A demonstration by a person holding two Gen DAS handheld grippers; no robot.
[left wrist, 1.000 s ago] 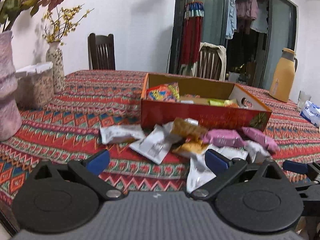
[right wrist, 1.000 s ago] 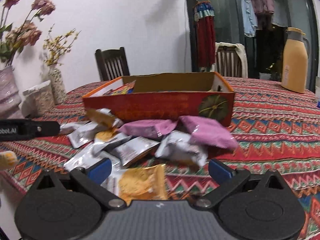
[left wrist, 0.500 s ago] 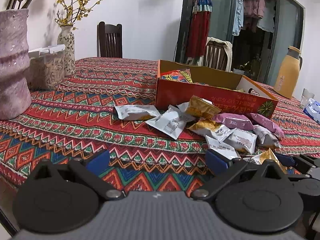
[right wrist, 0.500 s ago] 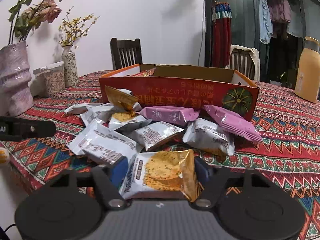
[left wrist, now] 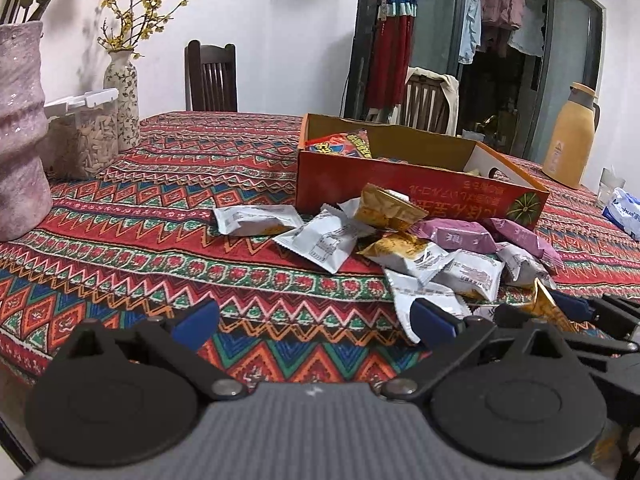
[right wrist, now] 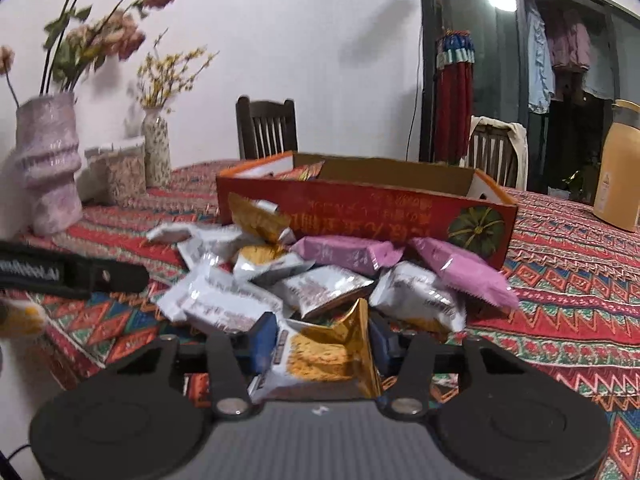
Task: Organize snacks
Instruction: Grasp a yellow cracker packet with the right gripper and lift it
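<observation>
Near the front edge of the table, the right gripper (right wrist: 322, 344) has its two blue fingers (right wrist: 262, 342) pressed in on a gold snack pack (right wrist: 326, 354). The pack sits between them, held by its two sides, with its gold top corner poking up. It looks lifted a little off the cloth, but I cannot be sure.

Right behind it, toward the middle of the table, lies the pile of snacks (right wrist: 320, 276): white packs, gold packs and two pink ones. Just past the pile stands the red box (right wrist: 364, 208). Its long side faces the gripper and runs from left to right. Its top is open, and a few snacks are already inside at the left end.

So the box is straight ahead of the held pack, with the pile in between. I think the pack has to go up and over the pile and over the box's front wall, then drop in. The right gripper is the one that is ready for that.

The left gripper (left wrist: 316, 320) is over the front edge too, to the left of the pile. Its fingers are spread wide apart and hold nothing. The closest white pack (left wrist: 426, 300) lies just ahead of its right finger. I think it could take that one next.
</observation>
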